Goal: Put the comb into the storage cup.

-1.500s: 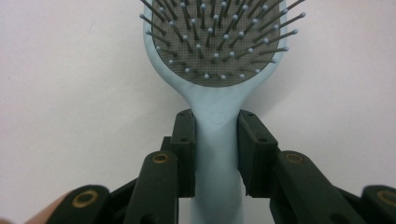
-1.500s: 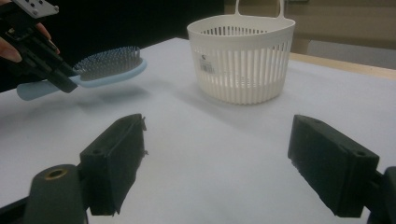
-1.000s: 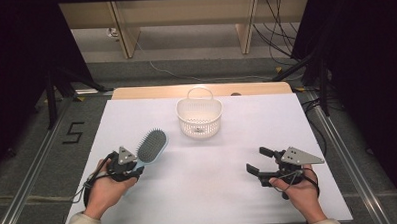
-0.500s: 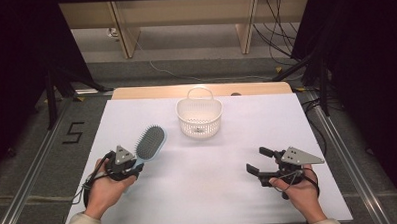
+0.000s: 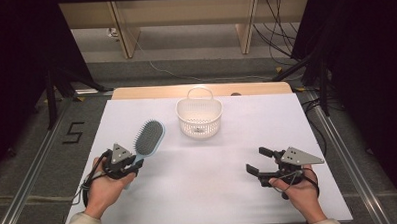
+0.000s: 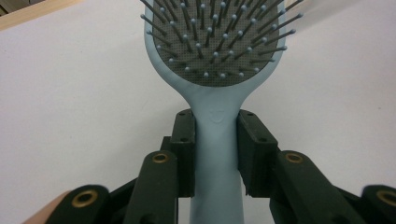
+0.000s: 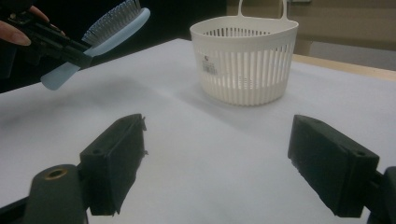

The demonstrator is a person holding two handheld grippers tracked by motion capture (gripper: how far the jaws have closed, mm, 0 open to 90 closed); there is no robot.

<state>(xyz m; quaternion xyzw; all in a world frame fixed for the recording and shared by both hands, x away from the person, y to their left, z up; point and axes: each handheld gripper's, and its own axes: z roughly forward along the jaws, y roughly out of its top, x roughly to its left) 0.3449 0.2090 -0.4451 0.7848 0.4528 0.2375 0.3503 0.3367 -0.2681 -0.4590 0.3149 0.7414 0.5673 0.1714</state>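
Note:
A light-blue hairbrush point(image 5: 148, 137) with a grey bristle pad is in my left gripper point(image 5: 134, 162), whose jaws are shut on its handle. In the left gripper view the black pads point(image 6: 184, 135) press on both sides of the handle, with the brush head point(image 6: 217, 42) above them, bristles facing the camera. The right gripper view shows the brush point(image 7: 114, 25) held off the table and tilted upward. My right gripper point(image 5: 255, 160) rests at the near right, jaws wide open with nothing between them point(image 7: 219, 154).
A white slatted plastic basket point(image 5: 199, 119) with a loop handle stands at the middle back of the white table point(image 5: 214, 191); it looks empty. Beyond it runs the wooden far edge point(image 5: 151, 92). Dark floor and cables lie around the table.
The brush head has tipped up a little in my left gripper. Both hands have kept their places.

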